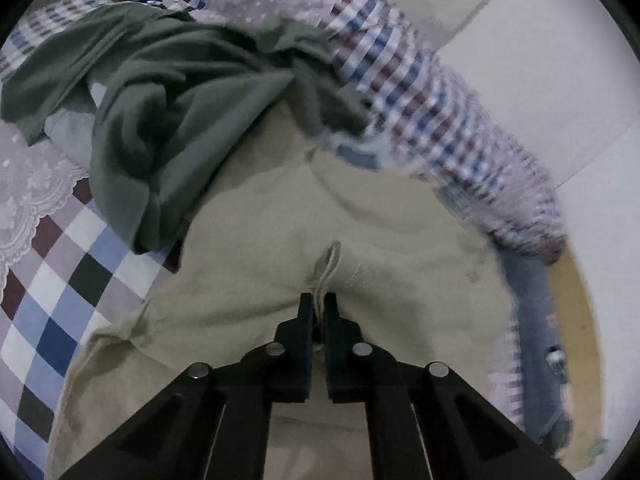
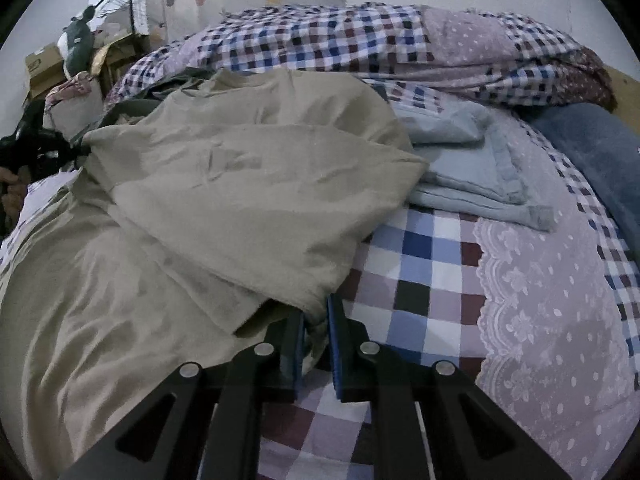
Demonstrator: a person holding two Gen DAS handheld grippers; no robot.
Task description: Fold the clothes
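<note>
A: Report the left claw [image 1: 319, 300] condition.

B: Its fingers were nearly together, clamped on a pinched ridge of the beige garment [image 1: 280, 240] at lower centre of the left wrist view. The fabric puckered into a narrow fold just above the fingertips.

A: And the right claw [image 2: 316, 312]?

B: Clamped on a corner of the same beige garment [image 2: 224, 184] at lower centre of the right wrist view, cloth bunched between the blue pads [image 2: 334, 344].

A: Location of the garment?

B: It lay on the bed [image 2: 420, 264], over the checked cover. In the right wrist view it filled the left and centre, one layer doubled over another. In the left wrist view it filled the centre and bottom.

A: Adjacent items?

B: A green garment [image 1: 160, 120] lay crumpled at upper left of the left wrist view, its edge overlapping the beige one. A folded pale blue cloth [image 2: 472, 168] sat right of centre in the right wrist view, touching the beige fabric. A checked quilt [image 2: 360, 40] was heaped along the top. A lace-edged panel [image 2: 552, 300] covered the lower right.
</note>
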